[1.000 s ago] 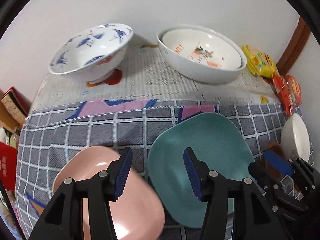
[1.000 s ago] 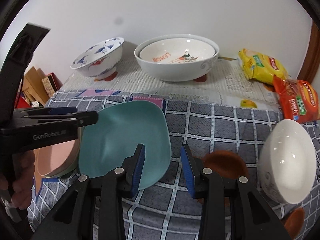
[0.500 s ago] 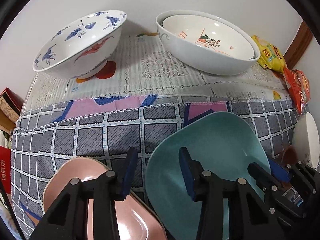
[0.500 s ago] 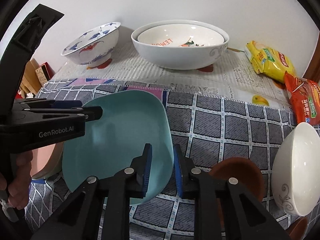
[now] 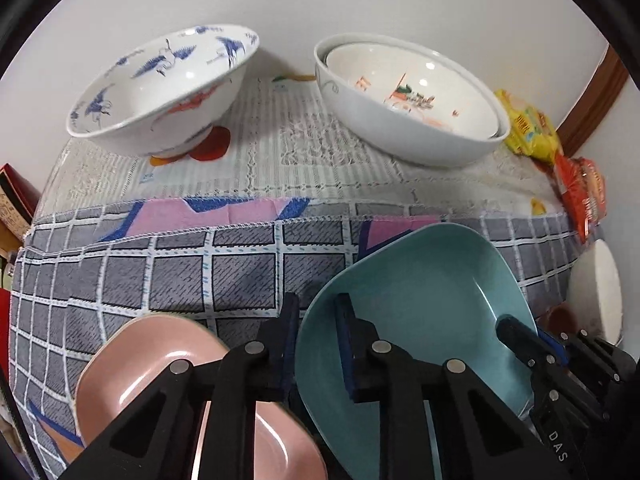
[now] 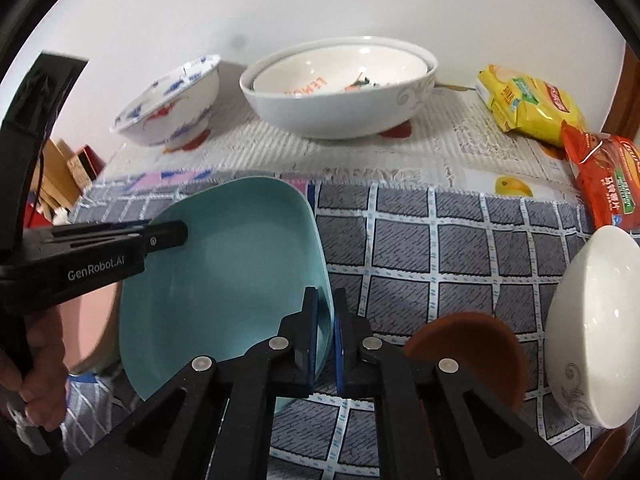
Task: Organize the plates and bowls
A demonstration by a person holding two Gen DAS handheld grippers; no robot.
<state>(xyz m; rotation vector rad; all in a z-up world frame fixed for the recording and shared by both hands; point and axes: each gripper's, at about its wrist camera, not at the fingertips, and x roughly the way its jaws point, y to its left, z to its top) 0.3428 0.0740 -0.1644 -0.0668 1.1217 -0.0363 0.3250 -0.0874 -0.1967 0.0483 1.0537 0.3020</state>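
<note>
A teal square plate (image 5: 420, 300) sits on the checked cloth, its left edge over a pink plate (image 5: 160, 364). My left gripper (image 5: 317, 320) straddles the teal plate's left rim. Its jaws are still closing and the pads touch the rim on both sides. My right gripper (image 6: 325, 320) is shut on the same plate's right rim (image 6: 320, 264). A hand holds the left gripper (image 6: 176, 234), seen from the side in the right wrist view. At the back stand a blue-patterned bowl (image 5: 160, 92) and two nested white bowls (image 5: 408, 104).
A white bowl (image 6: 592, 320) and a brown saucer (image 6: 468, 344) lie right of the teal plate. Yellow (image 6: 528, 100) and orange (image 6: 612, 176) snack packets sit at the back right. Boxes (image 6: 68, 172) stand past the table's left edge, and a wall is behind.
Both grippers' jaws have narrowed from wide apart onto the teal plate's opposite rims. Both views have drawn closer to the plate.
</note>
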